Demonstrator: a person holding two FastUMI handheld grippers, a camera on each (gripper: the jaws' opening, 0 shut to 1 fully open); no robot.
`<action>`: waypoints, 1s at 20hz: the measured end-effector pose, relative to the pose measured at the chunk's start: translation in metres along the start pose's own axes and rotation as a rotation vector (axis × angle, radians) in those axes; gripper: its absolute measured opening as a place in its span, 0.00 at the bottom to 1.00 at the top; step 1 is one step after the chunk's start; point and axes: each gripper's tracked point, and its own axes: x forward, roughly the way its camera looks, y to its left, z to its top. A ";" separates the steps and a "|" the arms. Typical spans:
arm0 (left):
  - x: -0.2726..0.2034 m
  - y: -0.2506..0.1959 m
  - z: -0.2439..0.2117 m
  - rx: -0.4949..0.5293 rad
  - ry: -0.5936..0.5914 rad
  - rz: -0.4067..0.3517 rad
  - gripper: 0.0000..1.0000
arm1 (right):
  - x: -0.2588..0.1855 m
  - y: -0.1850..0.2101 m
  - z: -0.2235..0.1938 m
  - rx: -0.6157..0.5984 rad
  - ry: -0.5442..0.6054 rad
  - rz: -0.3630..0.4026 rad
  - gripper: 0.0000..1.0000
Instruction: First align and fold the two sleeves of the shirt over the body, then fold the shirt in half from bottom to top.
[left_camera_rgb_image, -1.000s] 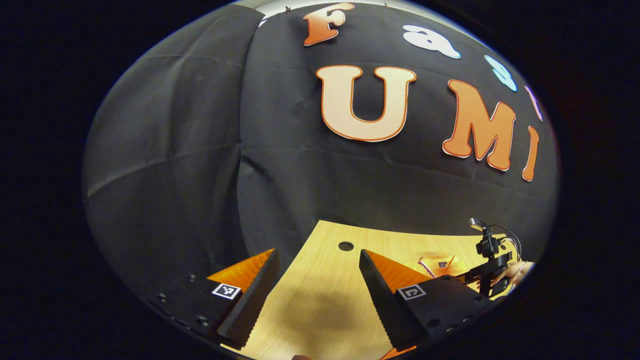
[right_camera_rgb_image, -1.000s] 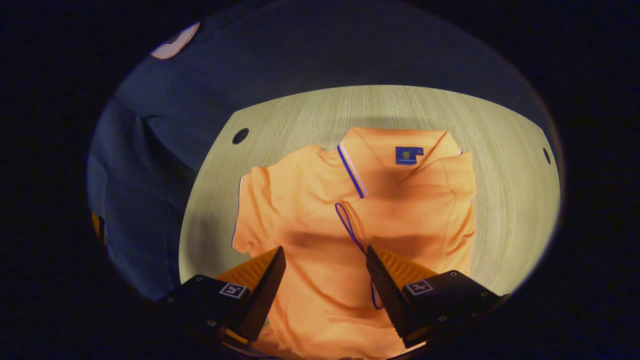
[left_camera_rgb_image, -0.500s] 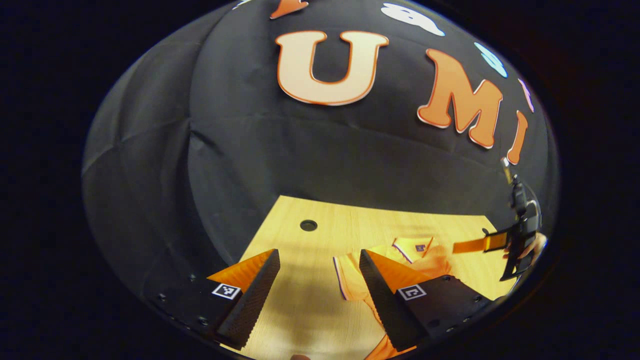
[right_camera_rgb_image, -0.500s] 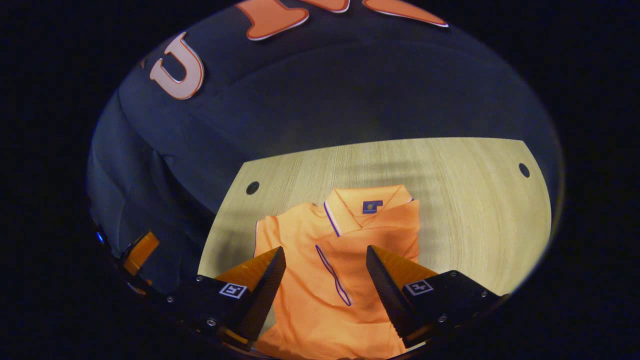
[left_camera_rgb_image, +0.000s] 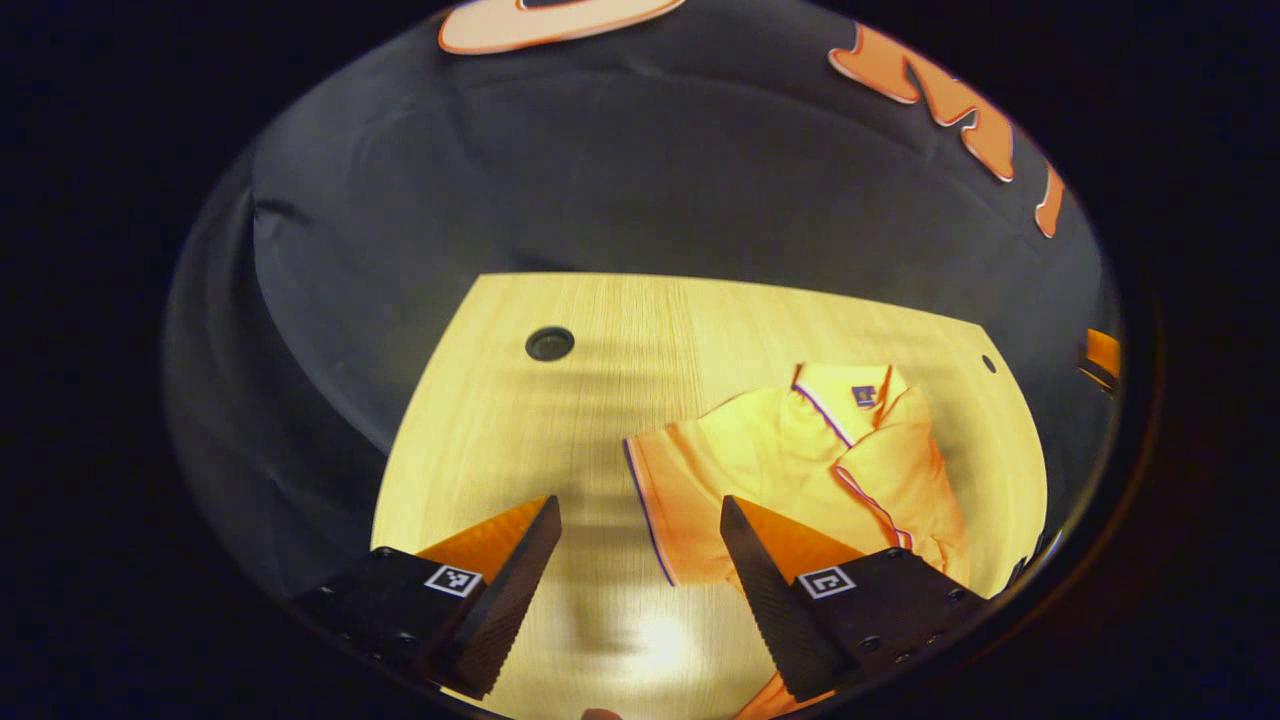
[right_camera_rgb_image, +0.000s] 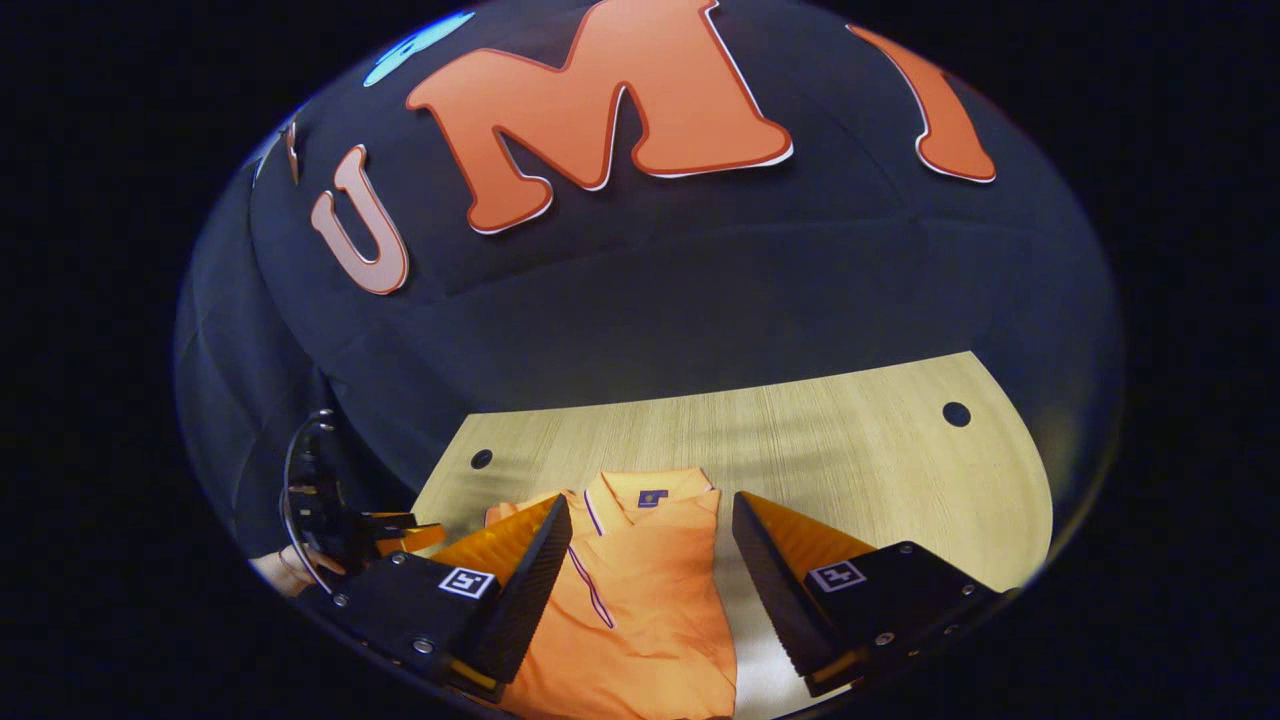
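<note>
An orange polo shirt (left_camera_rgb_image: 790, 460) with blue trim lies flat on the wooden table (left_camera_rgb_image: 560, 420). Its one sleeve (left_camera_rgb_image: 905, 470) is folded over the body, the other sleeve (left_camera_rgb_image: 680, 500) still spreads out flat, its blue-edged cuff toward my left gripper (left_camera_rgb_image: 640, 560). That gripper hovers open above the table just left of this sleeve, holding nothing. In the right gripper view the shirt (right_camera_rgb_image: 640, 600) lies below my right gripper (right_camera_rgb_image: 650, 560), which is open and raised above it. The other gripper (right_camera_rgb_image: 385, 530) and the hand holding it appear at the left edge.
Round cable holes (left_camera_rgb_image: 549, 343) (right_camera_rgb_image: 956, 413) mark the table's far corners. Black cloth walls stand close behind the table's far edge. Bare wood lies to the left of the shirt (left_camera_rgb_image: 500, 450) and to its right (right_camera_rgb_image: 880, 480).
My left gripper has tilted down and moved toward the shirt's flat sleeve. My right gripper has lifted up and back from the shirt, open the whole time.
</note>
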 end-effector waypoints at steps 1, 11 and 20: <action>0.010 0.000 -0.005 -0.009 0.031 0.001 0.99 | -0.004 -0.006 0.001 0.006 0.000 0.001 0.98; 0.072 0.013 -0.047 -0.038 0.263 0.109 0.99 | -0.018 -0.054 -0.009 0.071 0.024 -0.019 0.98; 0.063 -0.011 -0.040 -0.023 0.301 0.058 0.01 | -0.028 -0.059 -0.007 0.050 -0.006 -0.030 0.99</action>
